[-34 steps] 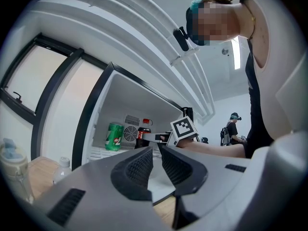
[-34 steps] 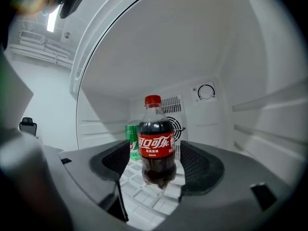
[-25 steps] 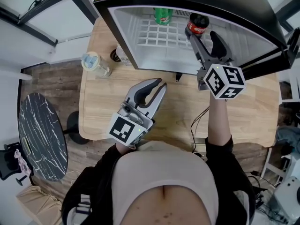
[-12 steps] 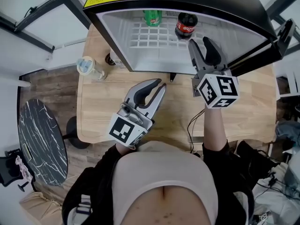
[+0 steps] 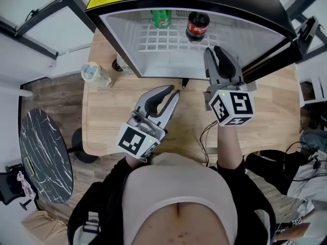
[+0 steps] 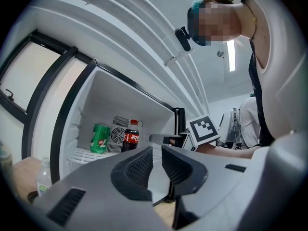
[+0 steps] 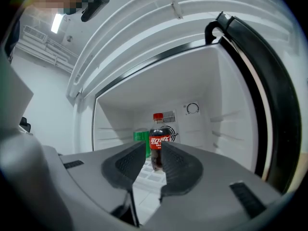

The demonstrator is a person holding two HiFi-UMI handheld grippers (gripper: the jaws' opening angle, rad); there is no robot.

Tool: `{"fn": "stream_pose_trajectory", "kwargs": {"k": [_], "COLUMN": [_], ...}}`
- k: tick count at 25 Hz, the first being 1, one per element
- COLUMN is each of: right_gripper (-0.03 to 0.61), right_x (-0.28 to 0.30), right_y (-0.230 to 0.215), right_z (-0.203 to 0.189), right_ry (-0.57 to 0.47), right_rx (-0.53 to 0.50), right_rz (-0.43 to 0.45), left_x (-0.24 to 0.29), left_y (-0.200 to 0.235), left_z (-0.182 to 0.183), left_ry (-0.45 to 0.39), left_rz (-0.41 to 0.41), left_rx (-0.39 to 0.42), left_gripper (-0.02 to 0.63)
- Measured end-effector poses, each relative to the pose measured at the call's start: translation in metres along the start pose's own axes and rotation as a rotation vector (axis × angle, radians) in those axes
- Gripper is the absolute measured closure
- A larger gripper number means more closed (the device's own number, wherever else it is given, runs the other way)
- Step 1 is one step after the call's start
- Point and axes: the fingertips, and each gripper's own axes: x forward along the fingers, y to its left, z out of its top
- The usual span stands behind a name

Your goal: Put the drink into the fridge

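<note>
- My right gripper (image 5: 214,52) sits at the fridge (image 5: 132,40) mouth. Its jaws have just been closing and now stand a narrow gap apart with nothing between them.
- The right gripper view shows what the head view cannot: the cola bottle (image 7: 158,139) lines up in that gap but stands well behind the jaws, upright on the wire shelf (image 7: 144,174), untouched.
- In the head view the cola bottle (image 5: 197,27) is at 11 o'clock from the right gripper's tips, deep in the fridge by the back wall.
- The green can (image 5: 162,17) stands at 10 o'clock of the bottle, just beside it. The right gripper view shows only a sliver of it past the left jaw.
- The right gripper view alone shows the dial (image 7: 192,108) on the back wall, at 1 o'clock of the bottle cap.
- My left gripper (image 5: 173,92) hovers over the tabletop (image 5: 110,119), at 7 o'clock of the right gripper and outside the fridge. Its jaws are slightly apart and empty.
- The left gripper view gives a side look at the fridge's contents: can, round fan vent (image 6: 118,135) and bottle in a row.
- Only the head view shows the clear plastic bottle (image 5: 96,74) on the tabletop, at 9 o'clock of the fridge.
</note>
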Motion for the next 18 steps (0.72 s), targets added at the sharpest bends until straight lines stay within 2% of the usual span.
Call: {"fn": "stream_pose_trajectory", "kwargs": {"k": [8, 18], "right_gripper": [0.518, 0.537], "right_x": [-0.022, -0.046], "right_y": [-0.002, 0.019], "right_z": [-0.004, -0.010], "right_ry": [-0.006, 0.004], "right_rx": [0.003, 0.020], "right_rz": [-0.026, 0.018], "left_x": [-0.001, -0.008], "left_y": [-0.009, -0.016], "left_z": [0.001, 0.007], "left_ry": [-0.020, -0.031], "left_rz": [-0.005, 0.020], "left_rx": [0.011, 0.025], "left_gripper": [0.551, 0.571]}}
